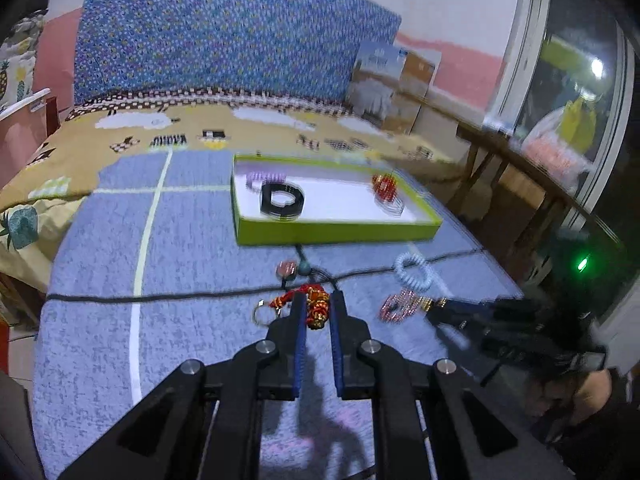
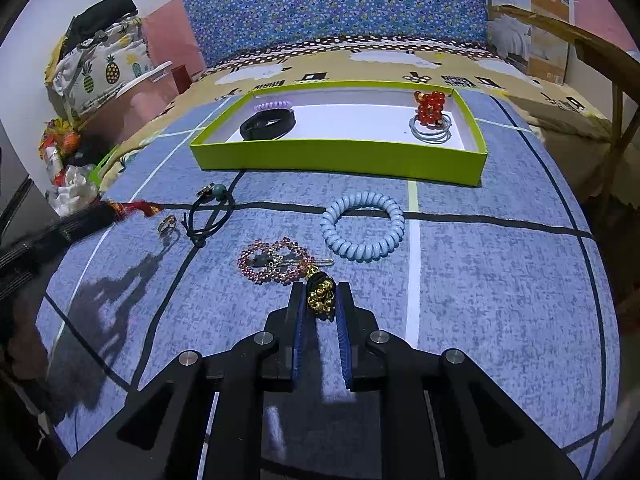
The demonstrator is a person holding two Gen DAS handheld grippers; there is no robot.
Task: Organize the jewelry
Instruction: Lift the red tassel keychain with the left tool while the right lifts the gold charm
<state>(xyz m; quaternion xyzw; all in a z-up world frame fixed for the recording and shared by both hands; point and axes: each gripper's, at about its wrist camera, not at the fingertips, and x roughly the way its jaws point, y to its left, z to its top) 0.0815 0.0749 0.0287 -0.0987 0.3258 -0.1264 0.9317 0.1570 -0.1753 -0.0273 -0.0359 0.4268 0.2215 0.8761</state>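
Note:
My left gripper (image 1: pixel 318 300) is shut on a red-and-gold beaded keychain (image 1: pixel 316 310), whose metal ring (image 1: pixel 262 314) hangs to the left; it also shows in the right wrist view (image 2: pixel 138 208). My right gripper (image 2: pixel 320 292) is shut on a gold-bead and black tassel (image 2: pixel 320 294) attached to a pink beaded piece (image 2: pixel 272 262). A green-walled tray (image 2: pixel 340 156) holds a black band (image 2: pixel 266 126), a purple coil (image 2: pixel 272 105), red beads (image 2: pixel 430 108) and grey rings (image 2: pixel 432 128). A light-blue coil bracelet (image 2: pixel 362 226) lies on the blue cloth.
A black hair tie with a teal bead (image 2: pixel 210 210) and a small ring (image 2: pixel 167 224) lie on the cloth at left. A wooden frame (image 2: pixel 600 64) stands at the right. Pillows and clutter (image 2: pixel 96 68) sit beyond the left edge.

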